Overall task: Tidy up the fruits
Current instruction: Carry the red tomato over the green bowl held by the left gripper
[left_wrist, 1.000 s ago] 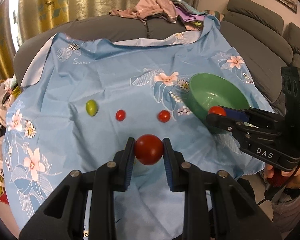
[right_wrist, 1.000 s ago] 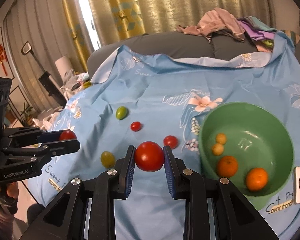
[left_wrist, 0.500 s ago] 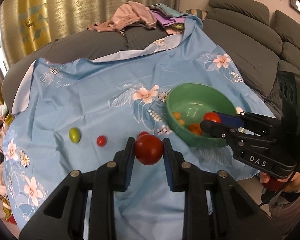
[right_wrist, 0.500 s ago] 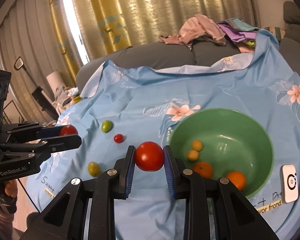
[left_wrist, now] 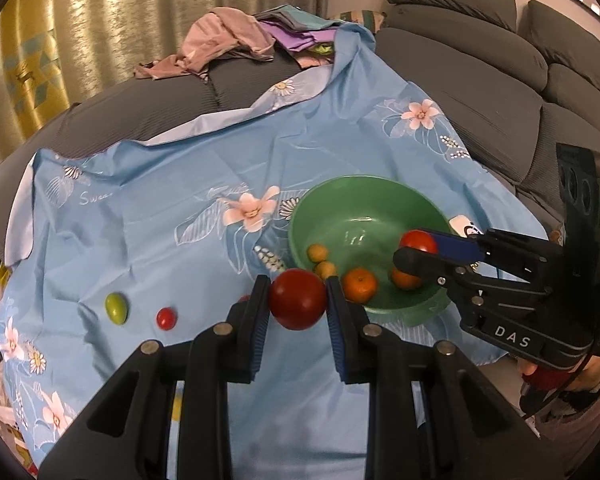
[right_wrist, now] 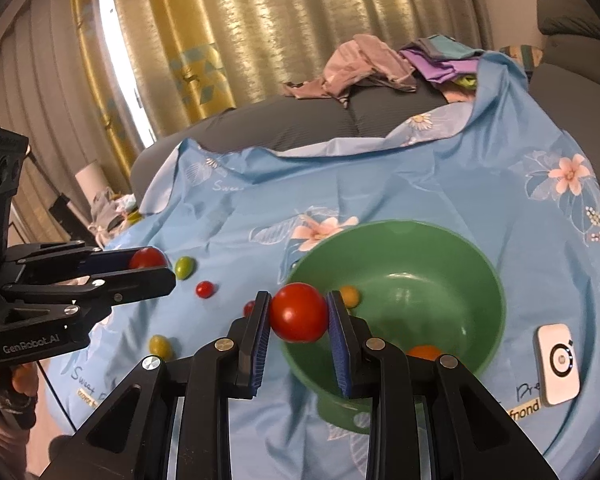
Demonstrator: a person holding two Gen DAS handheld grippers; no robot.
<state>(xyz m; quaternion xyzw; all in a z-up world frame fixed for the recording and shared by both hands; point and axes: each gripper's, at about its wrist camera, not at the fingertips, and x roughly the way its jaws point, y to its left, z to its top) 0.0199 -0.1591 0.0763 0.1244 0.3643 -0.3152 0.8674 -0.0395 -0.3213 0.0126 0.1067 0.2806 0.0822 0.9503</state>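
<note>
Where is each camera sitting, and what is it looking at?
Left wrist: sits on the left gripper, looking down over its red tomato toward the green bowl; the right gripper shows too.
Right wrist: sits on the right gripper, over the bowl's rim; left gripper and fingers at left.
Both share the bowl and blue cloth.

Support surface: grey sofa seat (left_wrist: 148,120), draped with a light-blue floral cloth (left_wrist: 148,240). Cloth wrinkled, far edge folded back.

On the cloth:
- green bowl (right_wrist: 480,264), right of centre;
- white card-like device with a ring mark (right_wrist: 558,364), just right of the bowl;
- green oval fruit (left_wrist: 117,308), left;
- small red tomato (left_wrist: 166,318) beside it;
- yellow-green fruit (right_wrist: 159,345), near the front edge.

On bare sofa at the back: heap of pink and purple clothes (left_wrist: 236,46).
</note>
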